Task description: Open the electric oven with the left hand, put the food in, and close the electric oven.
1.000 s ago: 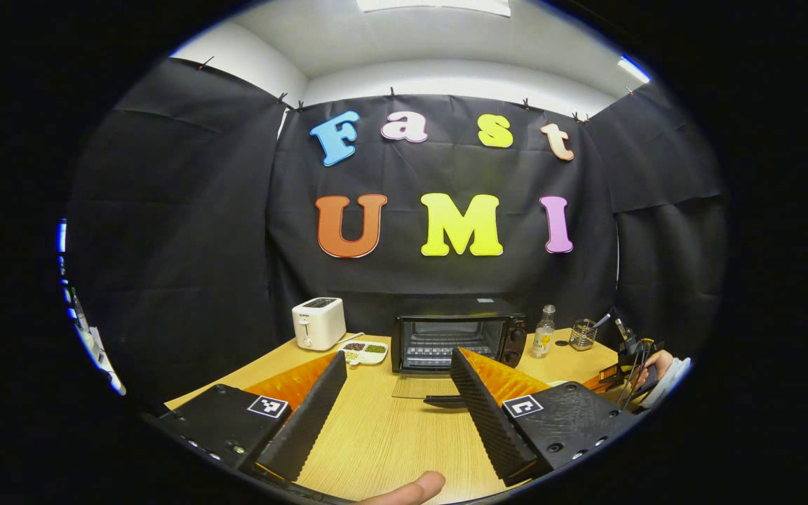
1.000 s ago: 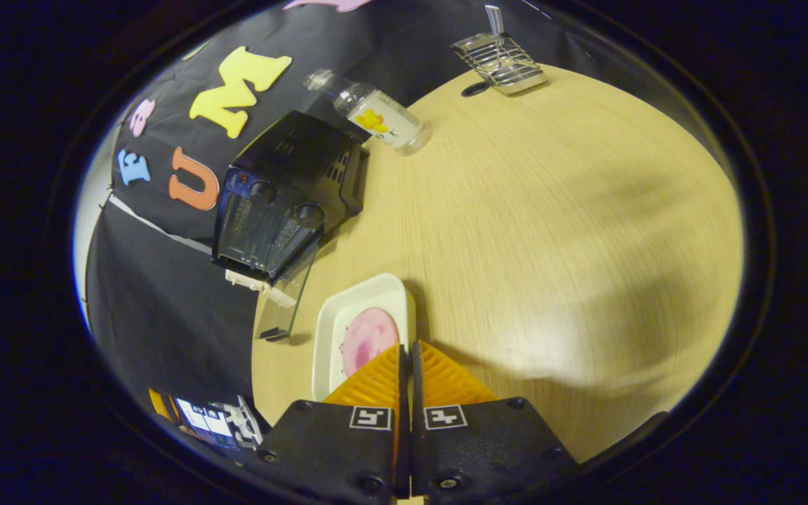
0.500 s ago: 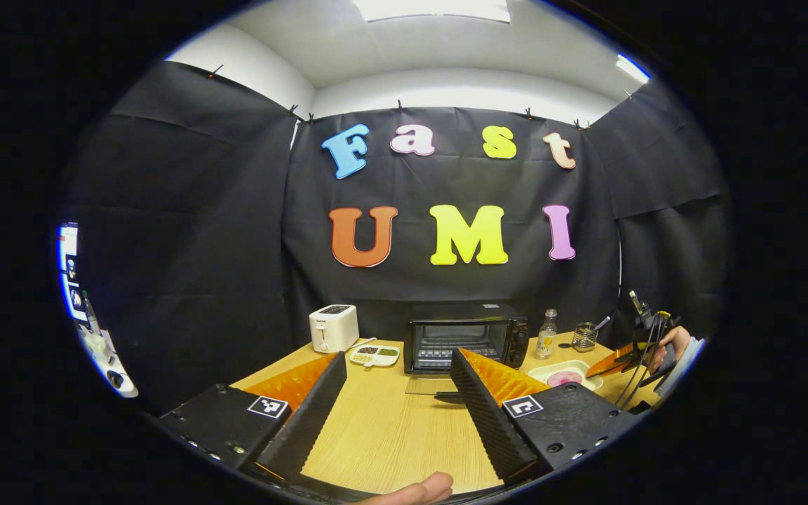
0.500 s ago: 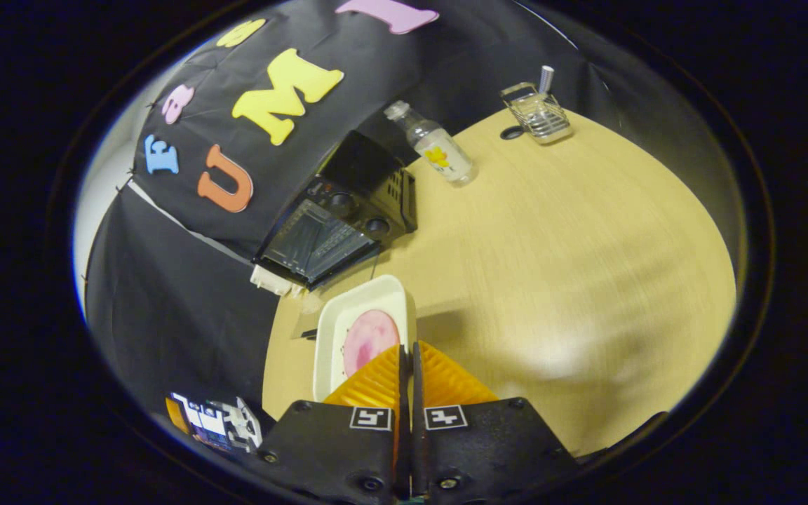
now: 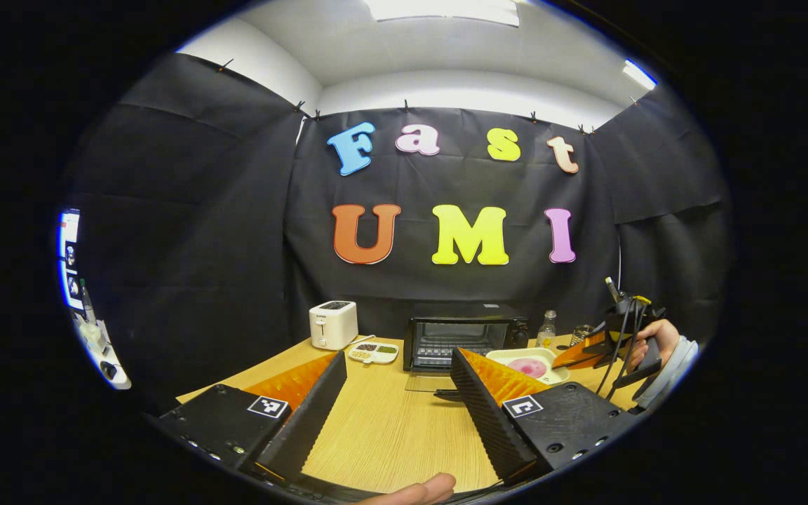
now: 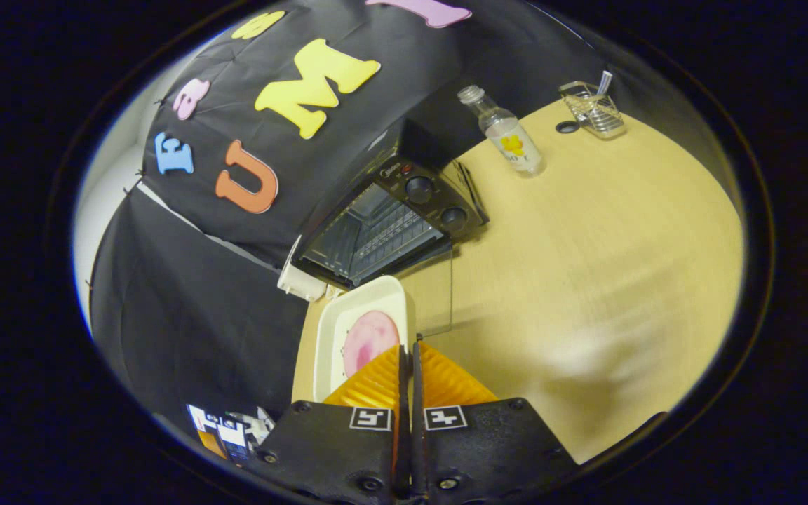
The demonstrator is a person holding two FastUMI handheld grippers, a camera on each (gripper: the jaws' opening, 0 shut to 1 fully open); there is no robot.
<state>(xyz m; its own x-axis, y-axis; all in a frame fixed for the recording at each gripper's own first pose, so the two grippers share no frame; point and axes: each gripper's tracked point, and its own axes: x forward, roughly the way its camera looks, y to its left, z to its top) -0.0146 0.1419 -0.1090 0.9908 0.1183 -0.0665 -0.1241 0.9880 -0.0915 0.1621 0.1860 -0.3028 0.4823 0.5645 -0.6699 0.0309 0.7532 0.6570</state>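
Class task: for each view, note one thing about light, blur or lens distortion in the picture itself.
Left gripper view: bright ceiling panel glares at the top; fisheye curves the booth's walls. Right gripper view: wooden table looks softly blurred at right, with a broad shadow under the white tray; the oven appears tilted.

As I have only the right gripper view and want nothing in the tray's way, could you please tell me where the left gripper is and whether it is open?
Observer: The left gripper is open with nothing between its fingers. It hovers above the table, well short of the oven.
Operator: Thank you. From that side, where is the tray relative to the oven mouth?
Observer: In the left gripper view the tray with the pink food appears lifted off the table. It is at the knob side of the open oven and not yet inside, and the right gripper is clamped on its rim.
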